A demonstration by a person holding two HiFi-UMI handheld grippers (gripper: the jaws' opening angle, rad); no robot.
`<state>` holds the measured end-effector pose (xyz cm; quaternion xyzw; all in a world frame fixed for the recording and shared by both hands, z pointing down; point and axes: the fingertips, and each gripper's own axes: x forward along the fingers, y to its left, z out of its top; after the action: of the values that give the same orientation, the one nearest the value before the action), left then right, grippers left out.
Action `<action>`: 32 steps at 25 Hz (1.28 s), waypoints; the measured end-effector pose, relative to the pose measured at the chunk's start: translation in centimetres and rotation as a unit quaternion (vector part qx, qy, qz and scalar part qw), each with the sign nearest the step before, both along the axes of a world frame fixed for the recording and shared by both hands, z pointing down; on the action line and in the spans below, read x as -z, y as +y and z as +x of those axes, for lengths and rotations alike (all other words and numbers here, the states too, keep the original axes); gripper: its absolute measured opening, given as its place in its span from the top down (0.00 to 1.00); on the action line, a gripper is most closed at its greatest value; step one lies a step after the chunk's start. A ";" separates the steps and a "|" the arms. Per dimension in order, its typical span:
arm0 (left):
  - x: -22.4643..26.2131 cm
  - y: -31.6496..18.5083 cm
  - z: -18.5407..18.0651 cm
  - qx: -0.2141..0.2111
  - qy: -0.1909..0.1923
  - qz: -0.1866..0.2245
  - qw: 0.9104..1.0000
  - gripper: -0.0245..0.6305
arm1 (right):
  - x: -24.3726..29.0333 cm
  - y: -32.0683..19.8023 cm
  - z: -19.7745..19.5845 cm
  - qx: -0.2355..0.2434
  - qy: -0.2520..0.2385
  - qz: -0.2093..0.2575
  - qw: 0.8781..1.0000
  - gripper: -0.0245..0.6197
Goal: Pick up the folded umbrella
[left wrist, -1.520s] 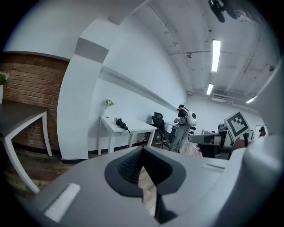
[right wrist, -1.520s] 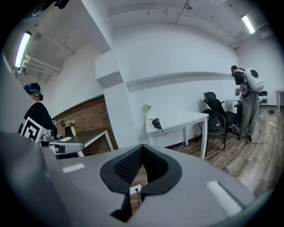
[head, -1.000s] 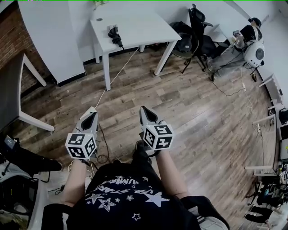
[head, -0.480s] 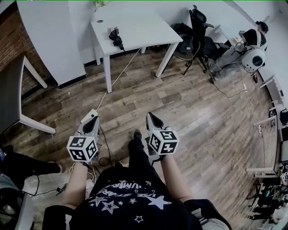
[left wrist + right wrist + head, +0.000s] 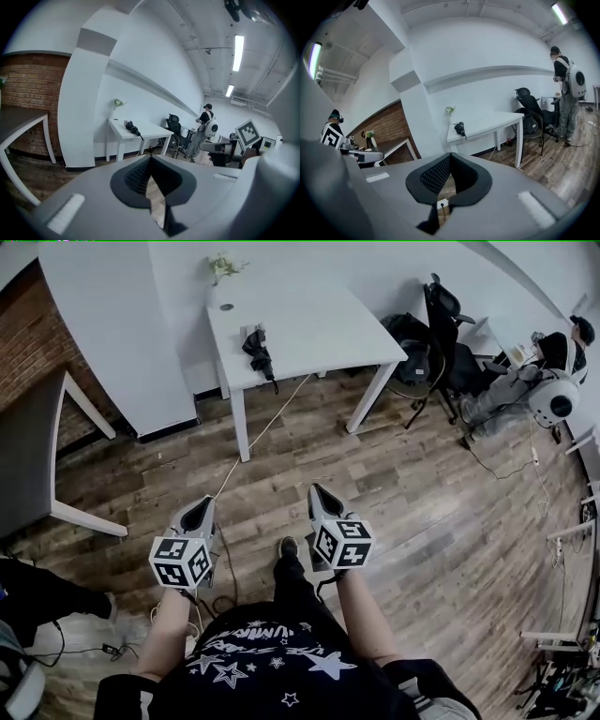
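Note:
The folded black umbrella (image 5: 258, 345) lies on the white table (image 5: 319, 324) near its left edge, far ahead of both grippers. It also shows small in the left gripper view (image 5: 132, 127) and the right gripper view (image 5: 460, 128). My left gripper (image 5: 202, 512) and right gripper (image 5: 319, 493) hang side by side over the wooden floor, pointing at the table. Both are shut, with nothing between their jaws (image 5: 150, 159) (image 5: 450, 154).
A white cable (image 5: 253, 442) runs from the table across the floor toward me. A small plant (image 5: 222, 266) stands at the table's back. Black office chairs (image 5: 441, 334) and a person with a white backpack (image 5: 553, 395) are on the right. A dark table (image 5: 37, 446) stands at the left.
Both grippers and the view have moved forward toward the white table. The umbrella now sits lower and larger in the head view. The jaws stayed shut.

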<state>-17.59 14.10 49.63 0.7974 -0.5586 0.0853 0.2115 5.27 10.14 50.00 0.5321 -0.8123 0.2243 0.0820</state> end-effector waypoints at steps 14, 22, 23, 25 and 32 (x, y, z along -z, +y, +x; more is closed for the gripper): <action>1.9 -13.4 4.1 0.045 -0.006 0.008 0.999 0.96 | 0.9 -14.5 4.6 0.026 -0.022 -0.002 0.999 0.94; 3.2 -19.1 6.2 0.057 -0.015 0.022 0.998 0.96 | 1.3 -20.0 6.5 0.043 -0.028 0.003 0.999 0.94; 3.3 -19.7 6.4 0.059 -0.016 0.023 0.998 0.96 | 1.3 -20.5 6.6 0.046 -0.028 0.002 0.999 0.94; 3.4 -20.6 6.6 0.063 -0.016 0.025 0.998 0.96 | 1.1 -21.3 6.6 0.053 -0.026 0.000 0.998 0.94; 2.8 -23.6 5.9 0.078 -0.001 0.019 0.997 0.96 | -0.3 -23.7 6.0 0.065 -0.016 -0.016 0.998 0.94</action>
<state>-11.68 -9.45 46.86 0.7551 -0.6209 0.0592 0.2020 11.23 -13.55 50.26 0.4731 -0.8428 0.2396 0.0918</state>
